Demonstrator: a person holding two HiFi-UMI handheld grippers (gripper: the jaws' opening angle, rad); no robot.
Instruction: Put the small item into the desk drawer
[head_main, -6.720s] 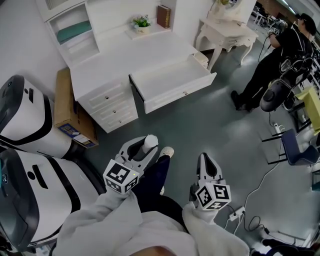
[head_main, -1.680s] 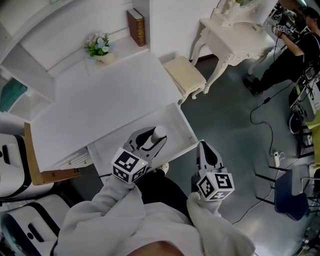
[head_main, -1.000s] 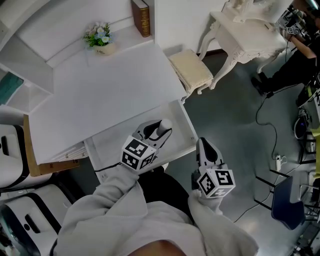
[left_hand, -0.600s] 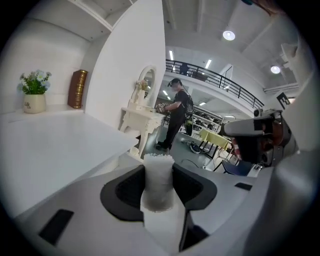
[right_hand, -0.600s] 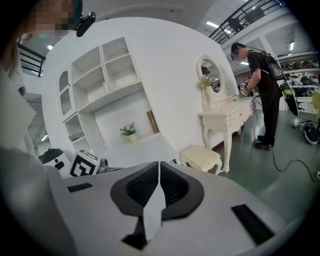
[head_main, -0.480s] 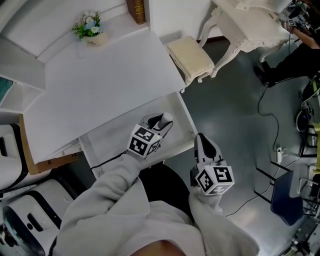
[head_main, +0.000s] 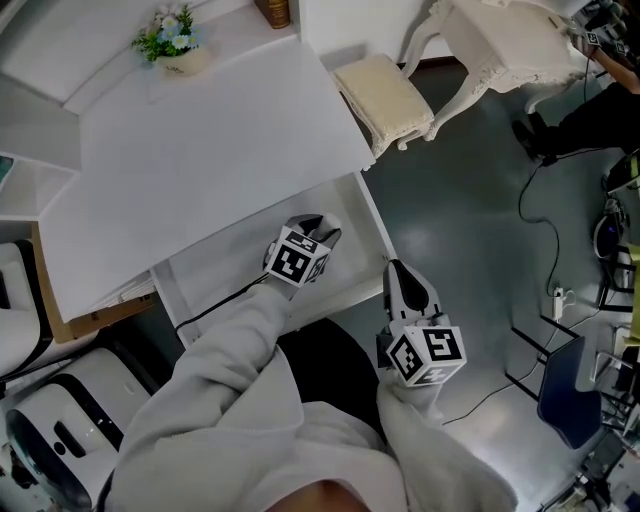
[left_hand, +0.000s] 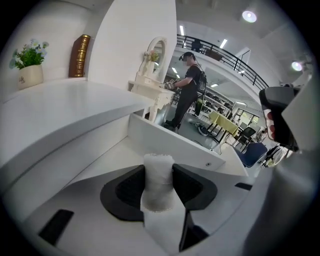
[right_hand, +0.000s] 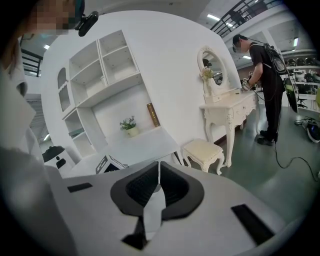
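Note:
The white desk (head_main: 210, 140) has its drawer (head_main: 222, 276) pulled out below the desktop edge. My left gripper (head_main: 319, 231) reaches down into the drawer, and its marker cube sits over the drawer's middle. In the left gripper view the jaws are shut on a small white foam-like roll (left_hand: 157, 182), which stands upright between the dark pads. The drawer floor (left_hand: 112, 157) and its far wall (left_hand: 175, 142) lie just beyond it. My right gripper (head_main: 396, 272) hangs outside the drawer's right front corner, shut (right_hand: 159, 176) and holding nothing.
A potted plant (head_main: 172, 40) stands at the back of the desktop. A cream stool (head_main: 385, 95) and a white dressing table (head_main: 500, 40) stand to the right. A person (right_hand: 265, 75) is at that table. Cables (head_main: 540, 260) and a blue chair (head_main: 565, 385) are on the floor at right, and a white machine (head_main: 50, 430) at lower left.
My left gripper has moved forward and down into the open drawer, still holding the white roll. My right gripper has sunk slightly beside the drawer's corner.

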